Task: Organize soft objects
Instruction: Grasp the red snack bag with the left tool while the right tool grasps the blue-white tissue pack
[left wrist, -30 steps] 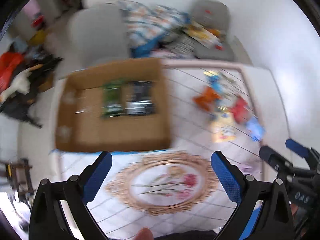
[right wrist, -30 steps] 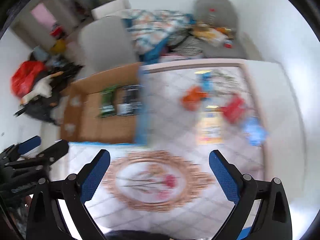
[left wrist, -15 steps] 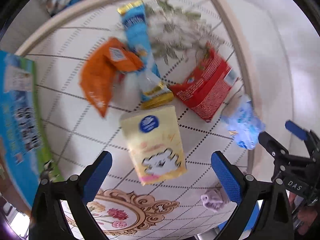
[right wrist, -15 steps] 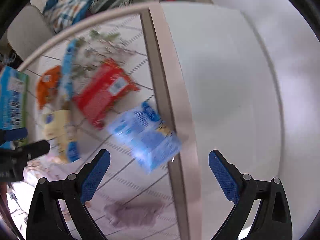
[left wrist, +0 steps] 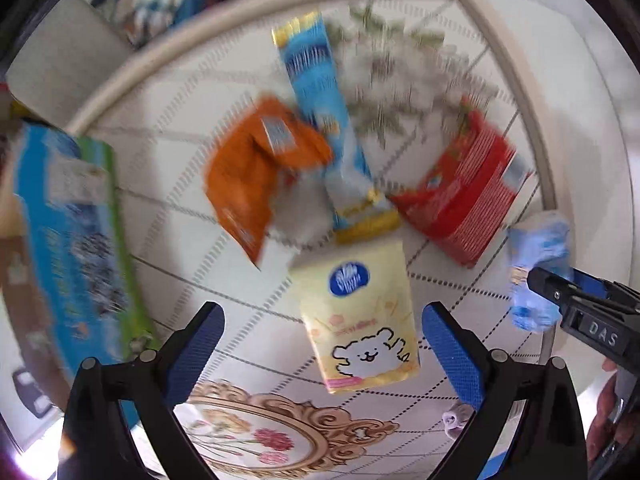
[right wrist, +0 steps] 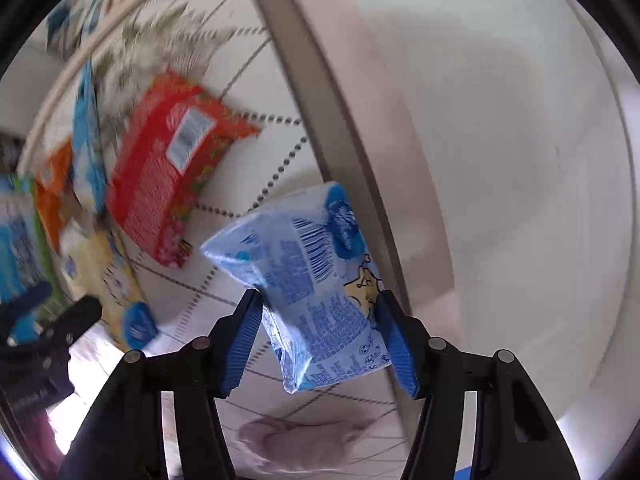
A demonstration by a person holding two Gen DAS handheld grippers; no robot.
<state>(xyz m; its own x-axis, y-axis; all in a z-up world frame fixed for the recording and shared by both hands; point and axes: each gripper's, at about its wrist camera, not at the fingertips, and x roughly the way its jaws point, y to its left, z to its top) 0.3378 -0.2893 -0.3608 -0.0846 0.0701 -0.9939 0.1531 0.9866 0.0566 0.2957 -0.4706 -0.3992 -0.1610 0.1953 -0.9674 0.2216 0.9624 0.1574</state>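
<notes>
Five soft packs (left wrist: 355, 312) — one box (left wrist: 76, 240); two tongs (left wrist: 320, 336).

Black tool (left wrist: 320, 340), ribbed blue pads (left wrist: 448, 344)

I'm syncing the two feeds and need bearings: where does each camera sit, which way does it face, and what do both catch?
Left wrist: on the left tool, facing down at the yellow tissue pack between its open fingers; right tool at the right edge.
Right wrist: on the right tool, facing steeply down, jaws closing around the blue tissue pack; left tool at the left edge.
Shared: red packet, yellow and blue packs.
</notes>
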